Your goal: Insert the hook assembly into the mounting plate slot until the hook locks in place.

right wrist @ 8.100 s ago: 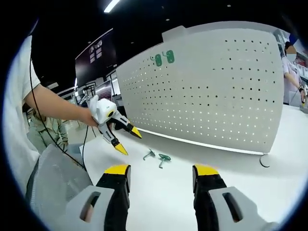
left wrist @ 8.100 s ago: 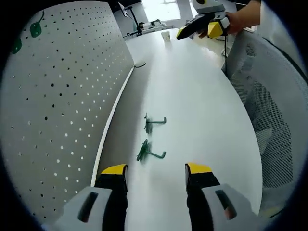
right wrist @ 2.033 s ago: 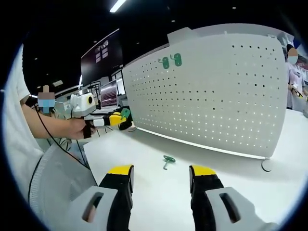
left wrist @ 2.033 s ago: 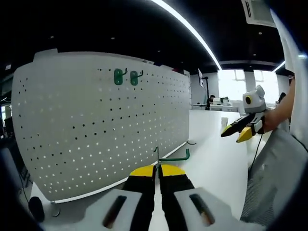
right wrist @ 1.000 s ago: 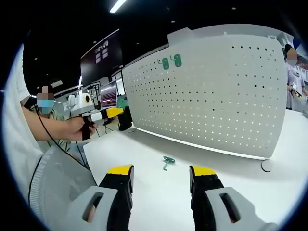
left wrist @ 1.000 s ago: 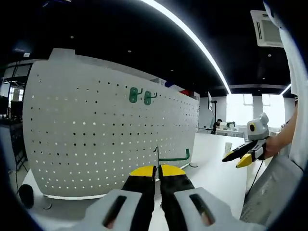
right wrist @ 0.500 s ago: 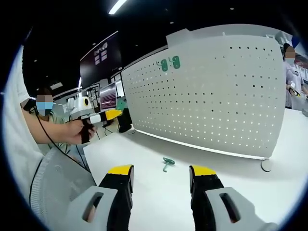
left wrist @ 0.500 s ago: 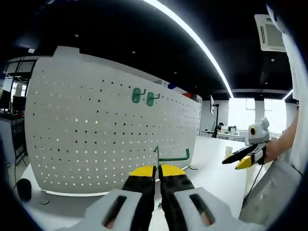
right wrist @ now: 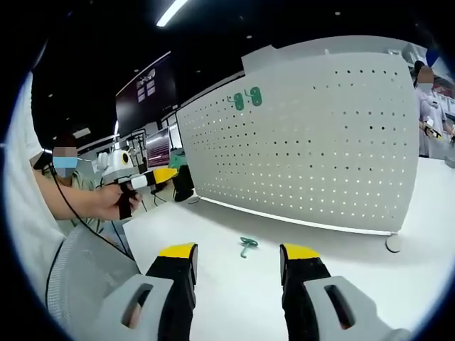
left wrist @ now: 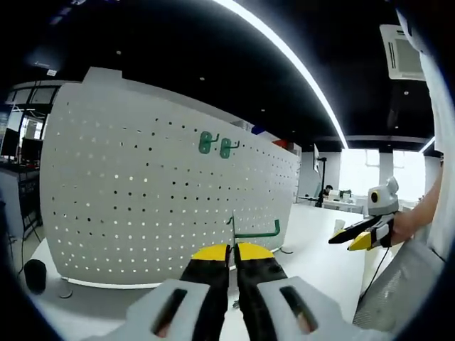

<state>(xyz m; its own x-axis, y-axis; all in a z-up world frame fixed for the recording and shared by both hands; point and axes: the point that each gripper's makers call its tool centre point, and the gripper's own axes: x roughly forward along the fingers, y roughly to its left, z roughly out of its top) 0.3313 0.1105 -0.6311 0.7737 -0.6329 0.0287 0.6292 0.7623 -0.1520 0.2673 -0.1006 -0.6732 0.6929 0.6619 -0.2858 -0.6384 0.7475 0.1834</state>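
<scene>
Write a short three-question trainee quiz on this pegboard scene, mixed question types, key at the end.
1. True or false: the left tongs are shut on a green hook.
2. How many green hooks already hang on the pegboard? A) none B) two C) four
3. Fill in: a spare hook lies on the white ____ ahead of the open right tongs.

Key: 1 true; 2 B, the mounted hooks; 3 table.

The pegboard (left wrist: 156, 199) is white, dotted all over with a regular grid of small dark holes. Two green hooks (left wrist: 216, 144) hang near its top edge. The hook (left wrist: 256, 232) in the left hand-held gripper (left wrist: 232, 250) is green; another green hook (right wrist: 247, 245) lies on the white bench (right wrist: 234, 298). Both hand-held grippers have yellow tips on black jaws and pale grey bodies.
</scene>
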